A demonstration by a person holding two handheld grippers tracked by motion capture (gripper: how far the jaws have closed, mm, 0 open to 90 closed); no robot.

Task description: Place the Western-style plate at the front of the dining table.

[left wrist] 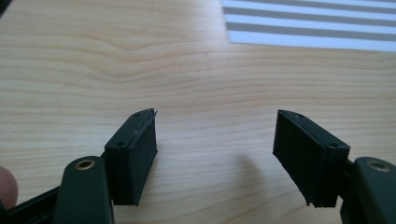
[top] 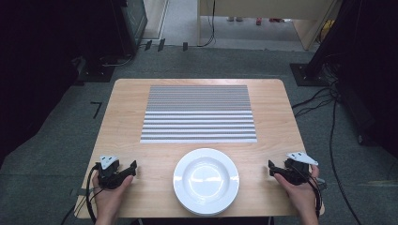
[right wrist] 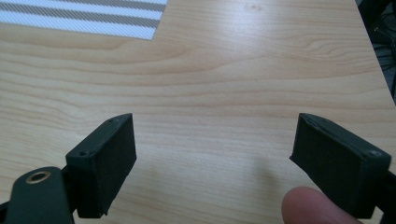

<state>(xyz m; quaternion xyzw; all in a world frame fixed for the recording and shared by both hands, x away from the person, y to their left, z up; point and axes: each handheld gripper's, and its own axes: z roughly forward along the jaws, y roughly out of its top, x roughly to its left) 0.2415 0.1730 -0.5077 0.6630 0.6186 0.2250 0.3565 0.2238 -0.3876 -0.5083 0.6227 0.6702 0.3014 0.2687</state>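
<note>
A white plate [top: 206, 181] sits on the wooden table [top: 122, 122] near its front edge, midway between my two hands. Behind it lies a grey-and-white striped placemat [top: 199, 114]. My left gripper [top: 133, 167] rests low at the front left of the table, open, with bare wood between its black pads [left wrist: 140, 154]. My right gripper [top: 271, 167] rests at the front right, open as well, its pads [right wrist: 109, 161] apart over bare wood. A corner of the striped placemat [left wrist: 308, 21] shows at the top of the left gripper view, and another corner of the placemat [right wrist: 84, 16] in the right gripper view.
The table stands on grey carpet. Dark equipment stands at both sides, and black cables [top: 324, 98] run across the floor to the right. The table's right edge [right wrist: 373, 56] lies close to my right gripper. A fingertip [right wrist: 313, 207] shows beside the right jaw.
</note>
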